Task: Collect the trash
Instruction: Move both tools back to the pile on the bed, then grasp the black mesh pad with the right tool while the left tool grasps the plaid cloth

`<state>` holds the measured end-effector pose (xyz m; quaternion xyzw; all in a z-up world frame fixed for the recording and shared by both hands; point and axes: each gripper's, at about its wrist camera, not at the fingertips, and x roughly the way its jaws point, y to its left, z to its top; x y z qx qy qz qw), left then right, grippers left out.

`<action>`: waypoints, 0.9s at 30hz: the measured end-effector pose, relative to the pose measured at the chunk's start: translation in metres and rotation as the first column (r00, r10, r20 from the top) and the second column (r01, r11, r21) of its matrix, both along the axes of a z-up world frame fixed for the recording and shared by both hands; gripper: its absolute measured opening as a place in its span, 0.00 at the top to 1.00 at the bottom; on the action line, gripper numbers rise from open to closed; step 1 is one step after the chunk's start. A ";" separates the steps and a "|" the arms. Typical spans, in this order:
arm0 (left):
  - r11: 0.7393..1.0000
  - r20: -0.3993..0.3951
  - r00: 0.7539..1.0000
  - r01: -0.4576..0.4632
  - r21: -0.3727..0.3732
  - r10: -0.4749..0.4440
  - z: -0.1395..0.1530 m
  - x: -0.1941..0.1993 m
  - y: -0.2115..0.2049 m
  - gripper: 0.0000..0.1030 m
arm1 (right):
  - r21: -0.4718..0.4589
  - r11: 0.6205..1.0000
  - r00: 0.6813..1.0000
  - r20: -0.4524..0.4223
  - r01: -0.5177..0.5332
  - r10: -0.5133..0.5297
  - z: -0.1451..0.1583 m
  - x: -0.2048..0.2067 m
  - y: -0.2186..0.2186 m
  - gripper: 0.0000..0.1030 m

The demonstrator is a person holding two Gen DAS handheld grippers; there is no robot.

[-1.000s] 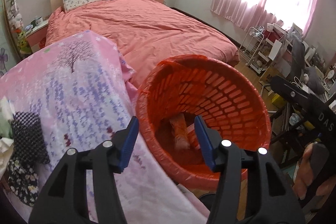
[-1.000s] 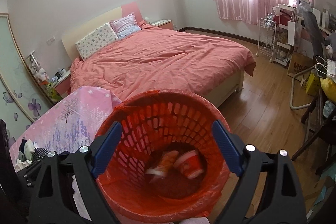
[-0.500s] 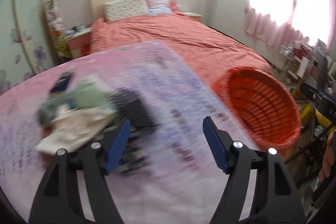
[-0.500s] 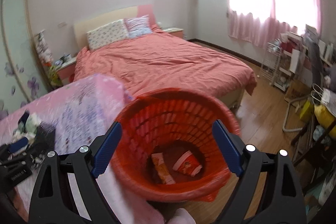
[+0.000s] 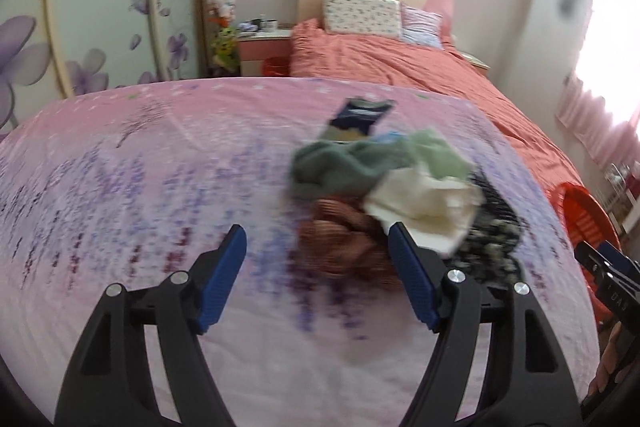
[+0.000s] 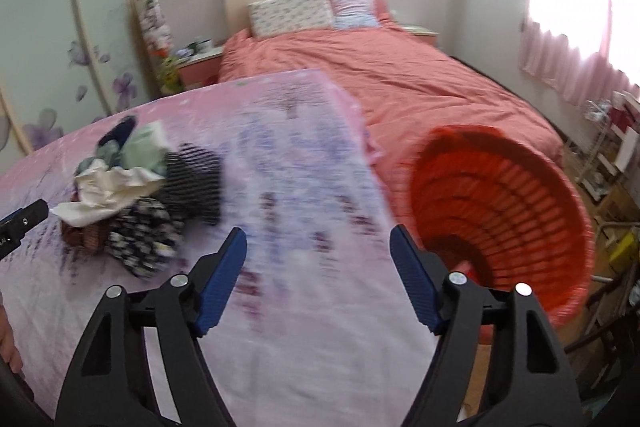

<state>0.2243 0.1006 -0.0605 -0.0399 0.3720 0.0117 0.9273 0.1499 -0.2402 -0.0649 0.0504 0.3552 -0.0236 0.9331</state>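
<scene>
Left wrist view: the left gripper (image 5: 316, 275) hangs wide and empty over a table spread with a pink, lavender-printed cloth (image 5: 120, 187), having swung away from the orange basket it faced a second ago. Its jaws have spread from a narrower set and nothing sits between the blue pads (image 5: 224, 275). Ahead and to the right lies the remaining heap (image 5: 384, 195): a grey-green cloth, a cream wad, something rust-striped, a dark netted piece and a navy packet (image 5: 360, 115) whose white lettering is too blurred to read. The orange basket (image 5: 580, 211) now shows only at the right edge, beside the table. The other tool intrudes at lower right, with pale letters that may read "DAS".

Right wrist view: the right gripper (image 6: 316, 275) carries nothing, and its jaws are closing from their widest. A second ago it looked straight down into the basket (image 6: 500, 203) at a red-and-white cup and a snack wrapper; now the basket sits off to the right, its floor blurred and largely hidden behind the right-hand finger. The heap (image 6: 132, 195) lies to the left on the cloth, with the left tool's tip at the frame's edge just beside it.

Both tools turning from bin to table suggests one drop is finished and the next pick, from the heap, is about to start.
</scene>
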 end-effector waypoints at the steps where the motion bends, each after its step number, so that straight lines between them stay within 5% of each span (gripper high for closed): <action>1: 1.000 -0.003 1.000 -0.007 0.000 0.007 -0.001 0.000 0.004 0.30 | 0.008 1.000 1.000 -0.002 -0.008 0.008 0.001 0.006 0.009 0.33; 11: 0.997 -0.080 0.997 0.006 -0.079 -0.012 -0.028 0.025 0.022 0.39 | 0.097 0.995 0.997 -0.064 -0.035 0.041 -0.010 0.070 0.048 0.44; 17: 0.982 -0.124 0.988 0.073 -0.172 -0.095 -0.044 0.041 0.008 0.58 | 0.108 0.991 0.993 -0.079 -0.076 0.084 -0.019 0.071 0.053 0.69; 24: 0.978 -0.128 0.983 0.105 -0.179 -0.129 -0.048 0.047 -0.009 0.62 | 0.168 0.982 0.992 -0.080 -0.087 0.102 -0.019 0.064 0.049 0.71; 25: 0.980 -0.126 0.983 0.111 -0.168 -0.133 -0.049 0.048 -0.011 0.68 | 0.162 0.982 0.991 -0.077 -0.098 0.112 -0.019 0.063 0.050 0.75; 26: 0.980 -0.125 0.982 0.120 -0.159 -0.141 -0.050 0.048 -0.013 0.76 | 0.168 0.979 0.989 -0.075 -0.114 0.128 -0.019 0.062 0.050 0.96; 27: 0.980 -0.122 0.981 0.130 -0.151 -0.149 -0.050 0.048 -0.015 0.79 | 0.173 0.977 0.986 -0.086 -0.126 0.143 -0.019 0.061 0.051 1.00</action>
